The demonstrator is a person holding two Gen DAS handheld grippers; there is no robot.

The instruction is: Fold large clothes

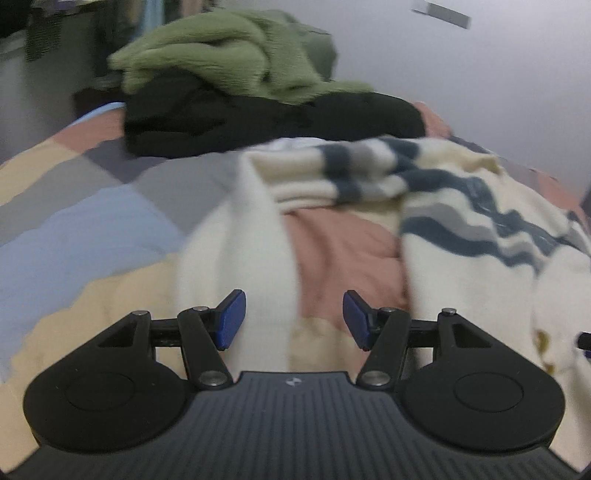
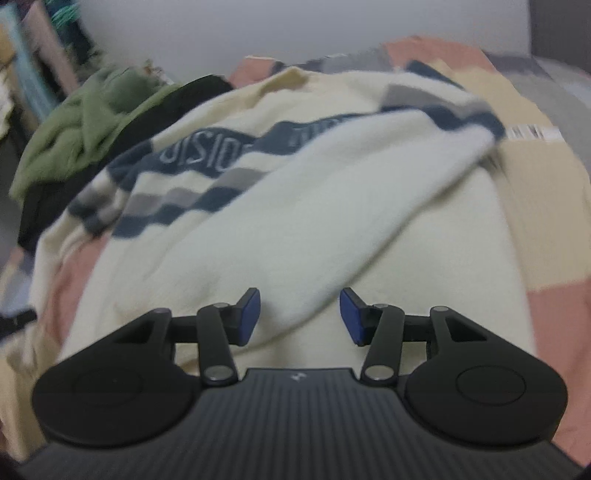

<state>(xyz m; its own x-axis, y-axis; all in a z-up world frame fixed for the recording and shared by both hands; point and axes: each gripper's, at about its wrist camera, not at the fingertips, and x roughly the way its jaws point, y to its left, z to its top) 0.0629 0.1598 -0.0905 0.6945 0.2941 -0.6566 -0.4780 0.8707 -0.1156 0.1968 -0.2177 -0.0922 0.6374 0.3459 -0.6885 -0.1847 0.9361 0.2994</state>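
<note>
A cream sweater (image 2: pixel 288 206) with navy and grey stripes lies crumpled on the patchwork bedcover (image 1: pixel 74 236). In the left wrist view its body (image 1: pixel 480 236) is at the right and one cream sleeve (image 1: pixel 255 236) runs down toward my left gripper (image 1: pixel 293 319). That gripper is open, its blue pads either side of the sleeve's end without pressing it. My right gripper (image 2: pixel 300 317) hangs open just above the sweater's lower cream part, a fold of cloth showing between its pads, not pinched.
A green fleece garment (image 1: pixel 229 55) lies on a black garment (image 1: pixel 266 118) at the far end of the bed; both also show at the left in the right wrist view, green (image 2: pixel 77 125). A grey wall (image 1: pixel 461 81) stands behind. Furniture (image 1: pixel 40 33) is far left.
</note>
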